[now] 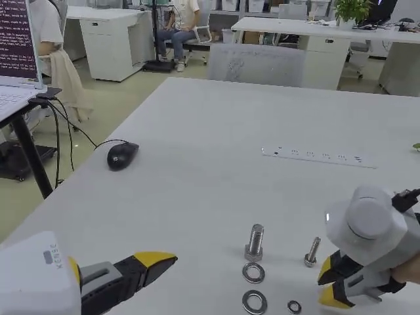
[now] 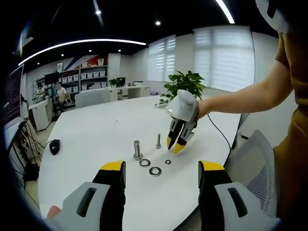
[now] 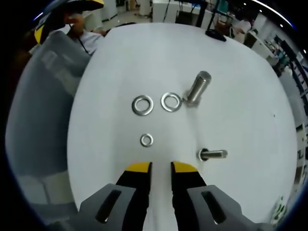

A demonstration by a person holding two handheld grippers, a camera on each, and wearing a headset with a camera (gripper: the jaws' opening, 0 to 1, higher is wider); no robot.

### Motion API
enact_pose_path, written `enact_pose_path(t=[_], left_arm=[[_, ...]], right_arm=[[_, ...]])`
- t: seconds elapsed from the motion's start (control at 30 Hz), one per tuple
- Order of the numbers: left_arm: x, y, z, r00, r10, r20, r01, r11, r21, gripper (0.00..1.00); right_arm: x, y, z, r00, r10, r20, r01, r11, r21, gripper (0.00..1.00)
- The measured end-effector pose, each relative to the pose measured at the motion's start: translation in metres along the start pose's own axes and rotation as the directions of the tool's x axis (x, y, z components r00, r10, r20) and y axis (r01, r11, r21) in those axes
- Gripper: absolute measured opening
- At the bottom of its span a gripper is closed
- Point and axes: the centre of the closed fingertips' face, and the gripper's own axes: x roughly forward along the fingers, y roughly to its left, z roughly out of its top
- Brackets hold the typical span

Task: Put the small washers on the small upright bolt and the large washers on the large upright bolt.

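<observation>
Right gripper view: our right gripper (image 3: 161, 166) points steeply down, jaws a narrow slot apart and empty, just short of the small washer (image 3: 147, 140) lying flat on the table (image 3: 120, 57). We judge it light, stiff and slick, so we'd pinch across its rim. Small bolt (image 3: 213, 154) stands near, large washers (image 3: 142, 105) and large bolt (image 3: 198, 87) beyond. Left gripper (image 2: 162, 168) gapes wide, level, empty.

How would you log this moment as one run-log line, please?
left claw open, empty | right claw open, empty, by small washer | large washers on table | large bolt, small bolt bare
</observation>
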Motion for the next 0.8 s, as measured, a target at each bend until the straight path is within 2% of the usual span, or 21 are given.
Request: enact_pose_path(t=[0.1, 0.23, 0.8], left_arm=[[0.000, 0.000, 0.001, 1.0000, 0.000, 0.005, 0.000, 1.000, -0.007, 0.60], [0.001, 0.000, 0.001, 1.0000, -0.004, 0.005, 0.004, 1.000, -0.005, 0.60], [-0.001, 0.005, -0.001, 0.9998, 0.015, 0.015, -0.014, 1.000, -0.019, 0.60]], right_arm=[[0.003, 0.011, 0.010, 0.9986, 0.037, 0.039, -0.037, 0.999, 0.021, 0.18], [0.010, 0.016, 0.012, 0.9986, 0.043, 0.031, -0.044, 0.999, 0.011, 0.17], [0.023, 0.015, 0.021, 0.9990, 0.042, 0.016, -0.042, 0.999, -0.016, 0.19]])
